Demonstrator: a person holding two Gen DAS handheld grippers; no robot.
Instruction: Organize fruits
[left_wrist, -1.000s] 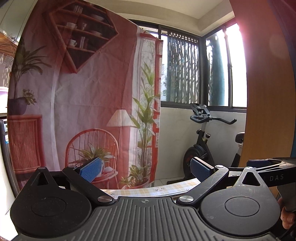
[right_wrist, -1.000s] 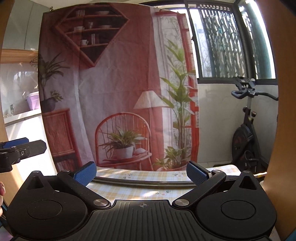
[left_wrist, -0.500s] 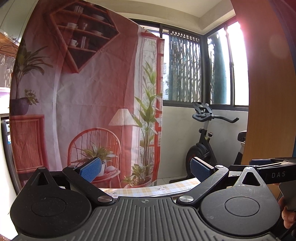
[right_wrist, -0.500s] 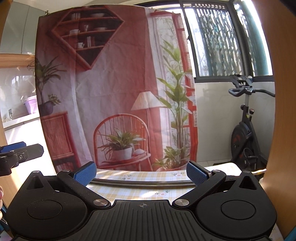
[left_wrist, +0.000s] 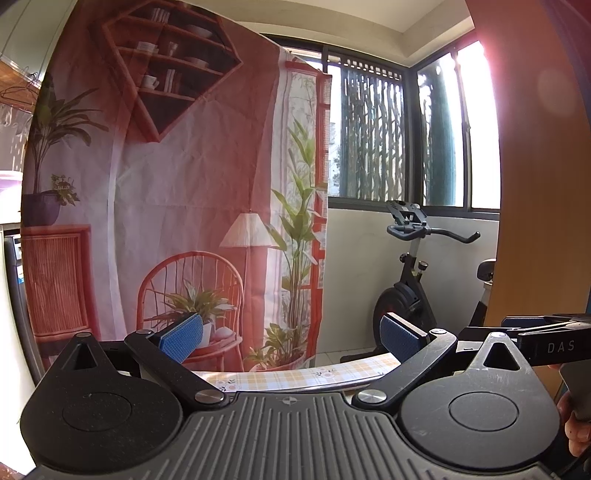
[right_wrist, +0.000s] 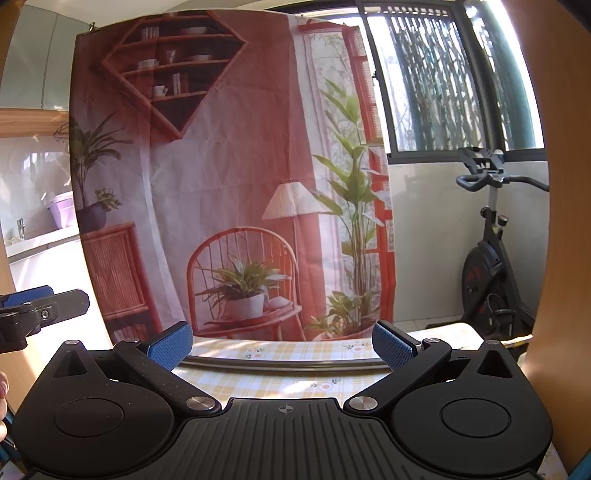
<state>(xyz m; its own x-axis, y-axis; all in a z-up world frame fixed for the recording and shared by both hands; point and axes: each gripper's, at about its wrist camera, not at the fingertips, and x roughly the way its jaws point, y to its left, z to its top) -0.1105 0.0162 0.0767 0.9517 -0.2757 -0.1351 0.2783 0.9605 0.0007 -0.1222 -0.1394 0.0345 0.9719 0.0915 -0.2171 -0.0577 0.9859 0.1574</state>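
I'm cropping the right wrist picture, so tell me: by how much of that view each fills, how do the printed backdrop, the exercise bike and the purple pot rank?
1. Printed backdrop, by far the largest.
2. Exercise bike.
3. Purple pot, smallest.
The fisheye lens and differing distances distort true sizes.

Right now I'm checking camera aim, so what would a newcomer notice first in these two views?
The big printed backdrop of a red room with a wicker chair fills the middle of both views, hanging behind the checked tablecloth. An exercise bike stands under the window at the right. Both the left gripper and right gripper are open, holding nothing; no fruit shows.
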